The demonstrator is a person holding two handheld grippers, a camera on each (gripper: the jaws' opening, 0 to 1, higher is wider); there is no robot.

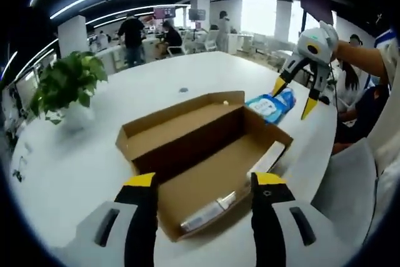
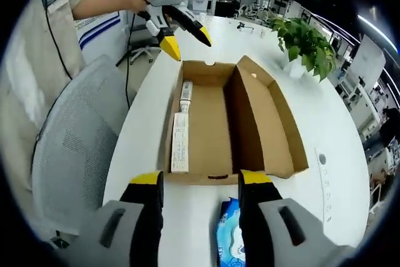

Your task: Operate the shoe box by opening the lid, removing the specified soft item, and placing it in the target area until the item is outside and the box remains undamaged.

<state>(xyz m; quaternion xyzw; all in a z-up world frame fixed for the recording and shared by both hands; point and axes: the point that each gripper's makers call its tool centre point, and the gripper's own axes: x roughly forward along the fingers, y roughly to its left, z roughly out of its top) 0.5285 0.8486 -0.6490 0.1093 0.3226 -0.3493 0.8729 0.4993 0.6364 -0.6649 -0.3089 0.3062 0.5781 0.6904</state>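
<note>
Potted plant (image 1: 67, 84) at left on white table (image 1: 94, 167). Shoe box (image 1: 206, 161) open at centre, lid folded back, left gripper (image 1: 203, 182) before it, jaws apart, empty. Blue soft pack (image 1: 273, 105) on table just beyond box; right gripper (image 1: 294, 99) above it, jaws spread, empty.
</note>
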